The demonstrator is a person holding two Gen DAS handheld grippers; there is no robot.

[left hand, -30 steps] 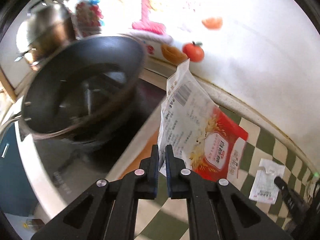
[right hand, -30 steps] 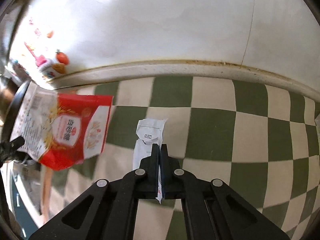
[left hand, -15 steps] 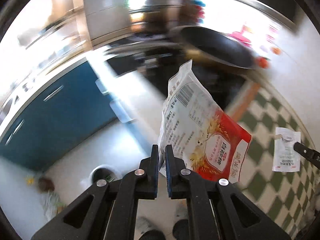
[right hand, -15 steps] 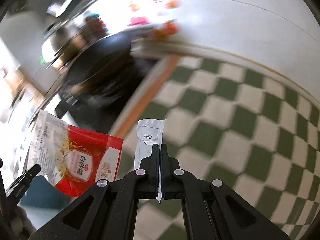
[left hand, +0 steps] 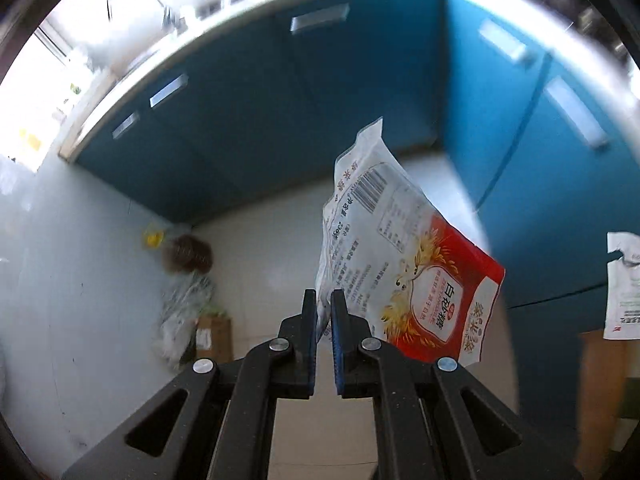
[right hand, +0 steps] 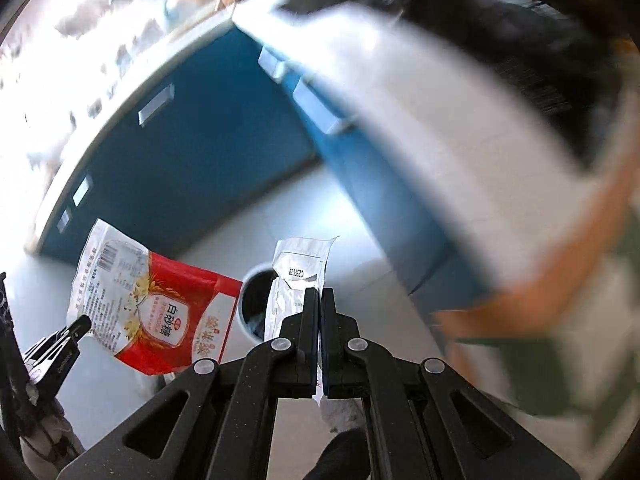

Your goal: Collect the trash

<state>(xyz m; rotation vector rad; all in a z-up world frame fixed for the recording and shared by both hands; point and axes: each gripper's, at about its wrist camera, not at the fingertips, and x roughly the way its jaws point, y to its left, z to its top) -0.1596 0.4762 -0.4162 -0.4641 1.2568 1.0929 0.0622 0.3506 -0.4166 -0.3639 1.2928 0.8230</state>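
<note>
My left gripper is shut on the edge of a red and white sugar bag and holds it in the air above the floor. The bag also shows in the right wrist view. My right gripper is shut on a small white wrapper, which also shows at the right edge of the left wrist view. A round bin stands on the floor, partly hidden behind the wrapper and the bag.
Blue cabinets run along the far side and the right. A heap of bags and a cardboard box sit in the floor corner. The white counter edge and checkered top are at the right, blurred.
Both grippers have swung away from the checkered counter and the pan towards the floor and the blue cabinets. Each keeps its hold. The bin has come into the right wrist view.
</note>
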